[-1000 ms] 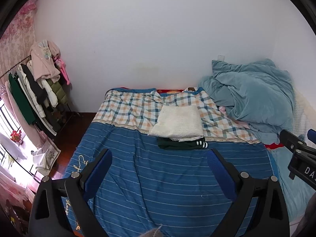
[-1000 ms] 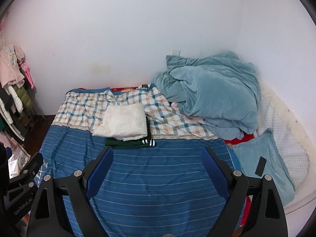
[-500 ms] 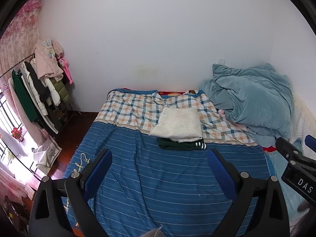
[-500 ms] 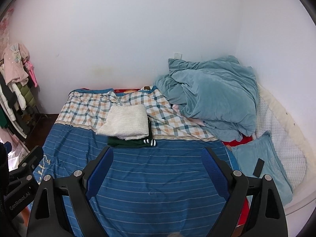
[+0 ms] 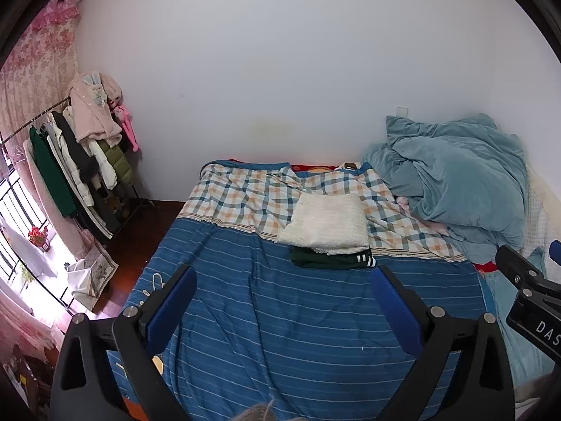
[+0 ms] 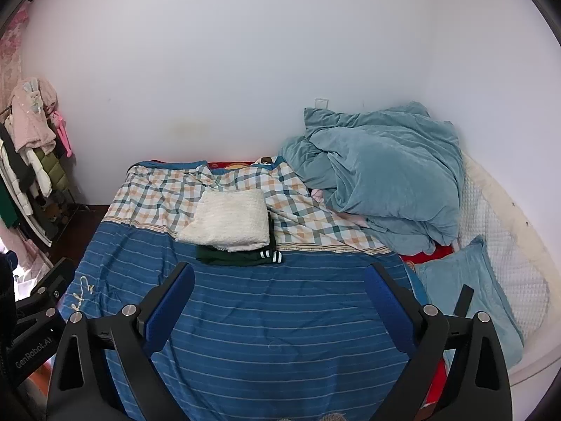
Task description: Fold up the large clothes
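Note:
A folded cream fleece garment [image 5: 328, 224] lies on top of a folded dark green garment with white stripes [image 5: 331, 260] in the middle of the bed [image 5: 280, 333]. The same stack shows in the right wrist view, cream [image 6: 228, 219] over green [image 6: 242, 256]. My left gripper [image 5: 282, 287] is open and empty, held above the blue striped cover, short of the stack. My right gripper [image 6: 278, 280] is open and empty too, also above the cover and short of the stack.
A crumpled teal duvet [image 6: 378, 172] is heaped at the back right, with a blue pillow [image 6: 466, 298] in front of it. A clothes rack with hanging coats [image 5: 80, 161] stands left of the bed. A white wall is behind.
Both grippers have pulled back and tilted up slightly, so the stack sits a little farther away and more wall shows. Both stay open and empty.

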Action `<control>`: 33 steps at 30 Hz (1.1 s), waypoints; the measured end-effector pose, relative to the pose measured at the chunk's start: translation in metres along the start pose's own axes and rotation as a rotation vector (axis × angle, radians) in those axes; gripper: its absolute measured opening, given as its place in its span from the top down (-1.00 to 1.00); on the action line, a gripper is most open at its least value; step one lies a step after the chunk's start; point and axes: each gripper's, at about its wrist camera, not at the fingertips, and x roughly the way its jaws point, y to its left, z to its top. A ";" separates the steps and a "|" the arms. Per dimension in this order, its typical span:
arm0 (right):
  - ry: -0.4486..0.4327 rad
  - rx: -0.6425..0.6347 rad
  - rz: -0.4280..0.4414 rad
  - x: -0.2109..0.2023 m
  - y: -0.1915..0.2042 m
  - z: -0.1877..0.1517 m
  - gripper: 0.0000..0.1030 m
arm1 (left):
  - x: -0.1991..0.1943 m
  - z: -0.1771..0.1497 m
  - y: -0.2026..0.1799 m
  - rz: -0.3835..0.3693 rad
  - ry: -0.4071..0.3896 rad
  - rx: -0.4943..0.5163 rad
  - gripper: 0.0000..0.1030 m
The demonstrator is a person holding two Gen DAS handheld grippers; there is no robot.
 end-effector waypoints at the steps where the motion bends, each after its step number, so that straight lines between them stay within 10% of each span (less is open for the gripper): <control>1: -0.001 0.000 0.001 0.000 0.000 0.000 -0.92 | 0.000 0.000 -0.001 0.002 -0.001 0.002 -0.97; 33: -0.012 0.021 -0.020 -0.005 0.006 -0.008 -0.94 | -0.001 0.005 0.001 -0.014 -0.005 -0.001 -0.98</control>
